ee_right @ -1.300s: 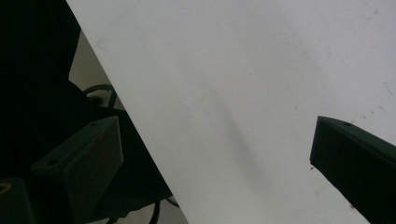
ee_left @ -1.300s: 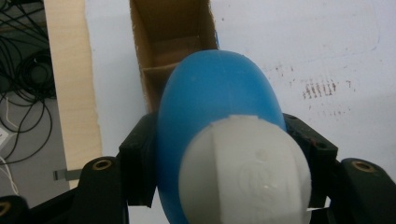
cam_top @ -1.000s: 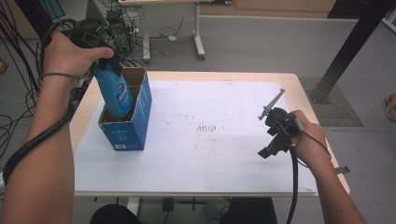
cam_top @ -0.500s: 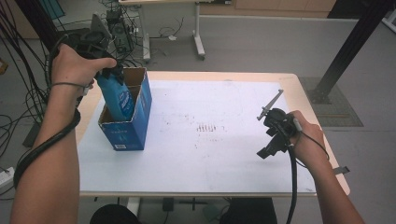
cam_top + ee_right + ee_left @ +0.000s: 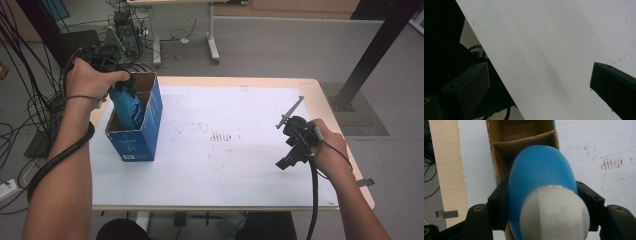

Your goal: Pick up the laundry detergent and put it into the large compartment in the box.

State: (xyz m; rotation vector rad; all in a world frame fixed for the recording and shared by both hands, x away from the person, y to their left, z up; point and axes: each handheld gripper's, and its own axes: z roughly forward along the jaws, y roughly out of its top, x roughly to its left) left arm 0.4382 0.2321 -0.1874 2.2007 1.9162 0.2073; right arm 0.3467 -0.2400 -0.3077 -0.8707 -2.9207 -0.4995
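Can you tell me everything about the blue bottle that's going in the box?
The blue bottle looks like smooth plastic, rounded, with a white cap. The left claw is shut on its upper part, one black jaw on each side. It stands nearly upright, tilted a little, its lower part down in the nearer compartment of the open cardboard box near the table's left edge. The bottom is hidden.

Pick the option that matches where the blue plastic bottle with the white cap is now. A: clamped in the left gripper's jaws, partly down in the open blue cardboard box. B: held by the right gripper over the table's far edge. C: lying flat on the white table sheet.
A: the left gripper jaws squeeze the blue plastic bottle with the white cap, whose lower part sits inside the open blue cardboard box.
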